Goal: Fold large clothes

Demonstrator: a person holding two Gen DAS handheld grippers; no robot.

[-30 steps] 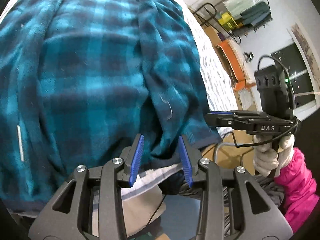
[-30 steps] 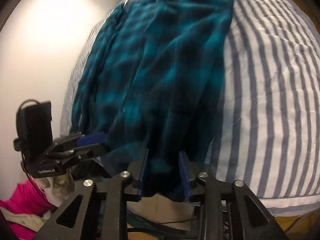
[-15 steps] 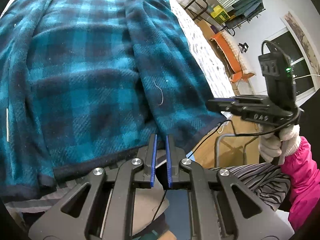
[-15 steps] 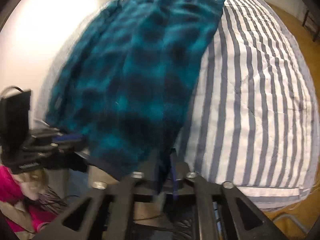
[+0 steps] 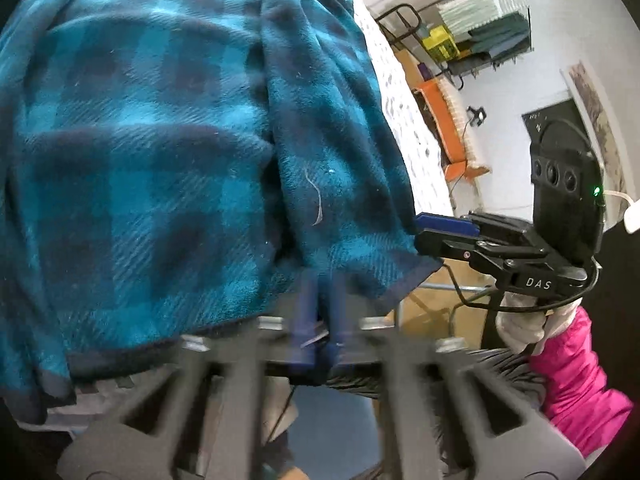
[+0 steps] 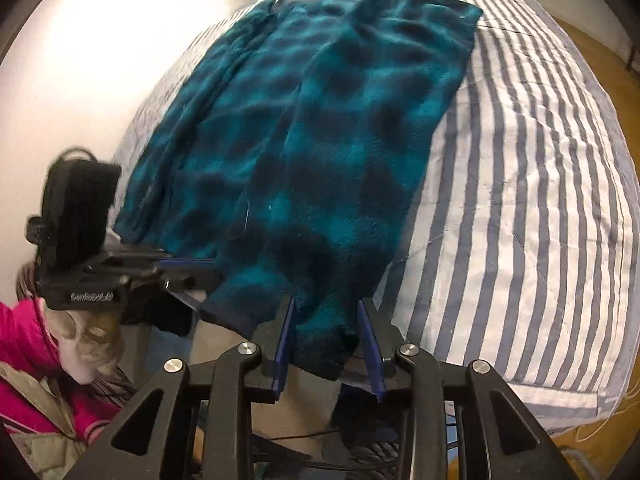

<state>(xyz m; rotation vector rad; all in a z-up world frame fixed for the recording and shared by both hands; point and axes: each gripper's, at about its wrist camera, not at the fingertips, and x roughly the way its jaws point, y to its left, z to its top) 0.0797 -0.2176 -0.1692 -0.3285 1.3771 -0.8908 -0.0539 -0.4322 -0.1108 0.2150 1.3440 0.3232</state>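
Right claw (image 6: pixel 327 332) gapes around the teal plaid fleece (image 6: pixel 320 140) hem on the striped bedcover (image 6: pixel 540 200).

Two handheld grippers, side by side at one edge.

Left gripper (image 5: pixel 319 320) blurred, blue pads nearly together, seemingly clamped. Right gripper (image 6: pixel 328 340) beside it, fingers spread wide. White-gloved hand (image 5: pixel 524 326) under its handle, pink sleeve (image 5: pixel 576 392) behind.

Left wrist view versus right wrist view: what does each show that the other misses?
Only the left wrist view shows the room behind: an orange bench and a clothes rack. Only the right wrist view shows the wide striped bedspread and the white wall. Both show the teal plaid fleece garment lying on the bed, with the left gripper nearly closed at its hem and the right gripper open around a corner of it.
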